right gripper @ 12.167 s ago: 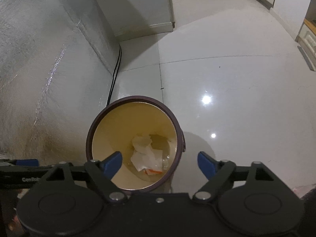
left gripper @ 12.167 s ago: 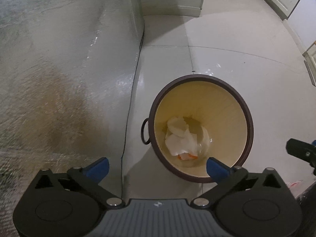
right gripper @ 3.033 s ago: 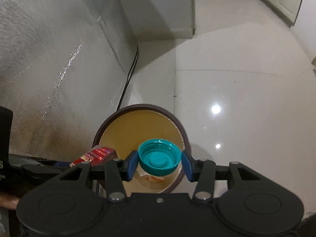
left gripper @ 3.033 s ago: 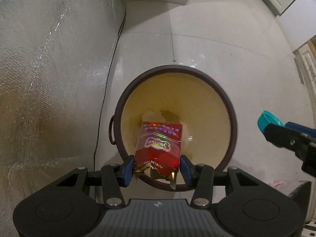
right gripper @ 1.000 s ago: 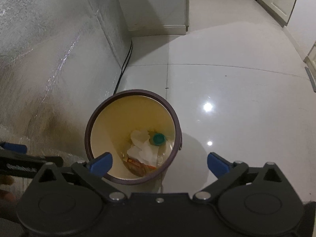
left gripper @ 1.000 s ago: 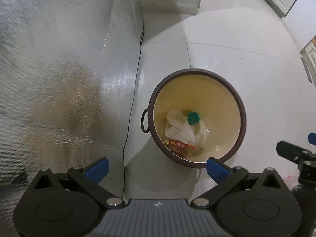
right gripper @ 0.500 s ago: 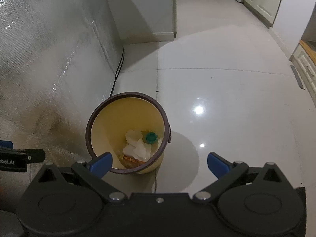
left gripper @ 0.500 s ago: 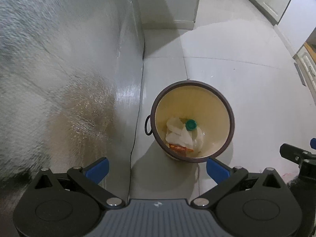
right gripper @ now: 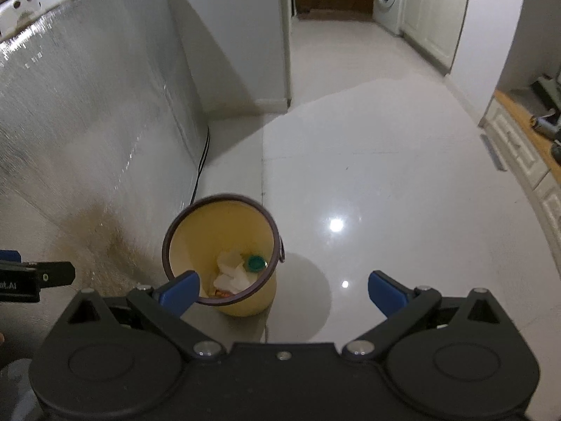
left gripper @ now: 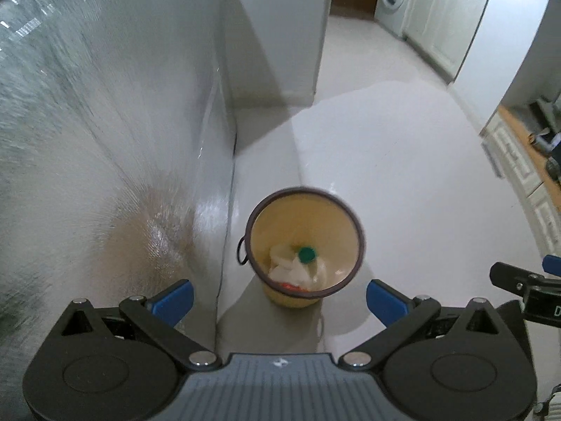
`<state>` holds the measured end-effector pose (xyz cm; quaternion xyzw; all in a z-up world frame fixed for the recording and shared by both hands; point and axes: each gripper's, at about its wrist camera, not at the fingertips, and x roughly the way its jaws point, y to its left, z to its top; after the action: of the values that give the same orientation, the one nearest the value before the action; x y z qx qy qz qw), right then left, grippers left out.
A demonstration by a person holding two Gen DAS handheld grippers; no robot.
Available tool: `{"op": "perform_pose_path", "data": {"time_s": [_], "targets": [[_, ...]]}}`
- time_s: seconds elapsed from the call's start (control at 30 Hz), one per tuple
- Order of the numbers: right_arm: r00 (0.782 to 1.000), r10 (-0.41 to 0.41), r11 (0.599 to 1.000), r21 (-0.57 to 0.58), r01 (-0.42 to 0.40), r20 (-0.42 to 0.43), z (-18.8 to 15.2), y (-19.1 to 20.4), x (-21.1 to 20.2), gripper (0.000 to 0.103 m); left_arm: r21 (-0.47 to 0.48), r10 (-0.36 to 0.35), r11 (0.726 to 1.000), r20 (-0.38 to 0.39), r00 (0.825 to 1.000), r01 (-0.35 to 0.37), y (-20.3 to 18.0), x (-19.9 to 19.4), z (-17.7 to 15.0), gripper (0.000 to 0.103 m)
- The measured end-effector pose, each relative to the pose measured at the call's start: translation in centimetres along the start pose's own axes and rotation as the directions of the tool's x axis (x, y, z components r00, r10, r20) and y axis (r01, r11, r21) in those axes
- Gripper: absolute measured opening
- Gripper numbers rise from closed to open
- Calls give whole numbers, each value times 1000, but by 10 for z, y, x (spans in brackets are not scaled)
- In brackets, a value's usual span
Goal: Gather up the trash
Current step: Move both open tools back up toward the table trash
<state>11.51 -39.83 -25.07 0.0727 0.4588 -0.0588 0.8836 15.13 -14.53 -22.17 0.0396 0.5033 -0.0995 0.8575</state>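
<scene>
Bin [left gripper: 266, 221], yellow plastic w/ dark brown rim + small side handle, stands on glossy white tile floor [left gripper: 403, 189] just beside foil-covered wall panel [left gripper: 105, 140]. Trash sits at its bottom: crumpled white paper [left gripper: 287, 268], teal bottle cap [left gripper: 306, 254] on top of the paper, bit of red-orange wrapper [left gripper: 289, 285] under it near the front wall. Left hand-held gripper [left gripper: 278, 298] is spread wide, nothing betw its blue pads; right hand-held gripper [right gripper: 282, 289] same, wide apart & empty, both well above the bin. Handling guess: all contents light. Paper soft, crushes, take anywhere on a fold. Cap stiff, small, prob slippery, best pinched across its rim. Wrapper thin, slick film, grab a crimped edge. Bin itself looks light & rigid, could tip if bumped on that smooth floor; grip the rim or handle if it needs moving. No loose trash visible on the floor in either view.
</scene>
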Motion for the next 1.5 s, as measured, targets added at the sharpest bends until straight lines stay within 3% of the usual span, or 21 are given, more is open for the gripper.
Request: {"op": "perform_pose_path", "data": {"time_s": [0.2, 0.4, 0.67, 0.97, 1.13, 1.5], "targets": [[997, -18, 1000, -3, 18, 80, -2, -1, -53, 103, 24, -46, 999, 101, 994, 44, -10, -51, -9, 103], [981, -9, 1000, -25, 15, 192, -6, 1, -111, 103, 41, -111, 994, 218, 970, 104, -10, -109, -12, 103], [940, 52, 997, -71, -30, 337, -9, 20, -182, 103, 66, -175, 985, 408, 896, 162, 3, -198, -19, 103], [865, 159, 985, -140, -104, 476, 3, 66, -238, 103, 77, -125, 992, 557, 821, 99, 57, -276, -31, 103], [826, 230, 972, -165, -168, 515, 14, 105, -250, 103, 43, -72, 997, 564, 822, 58, 99, -292, -28, 103], [811, 291, 952, -234, -196, 508, 51, 200, -249, 103, -81, 89, 995, 586, 805, -51, 240, -313, -6, 103]]}}
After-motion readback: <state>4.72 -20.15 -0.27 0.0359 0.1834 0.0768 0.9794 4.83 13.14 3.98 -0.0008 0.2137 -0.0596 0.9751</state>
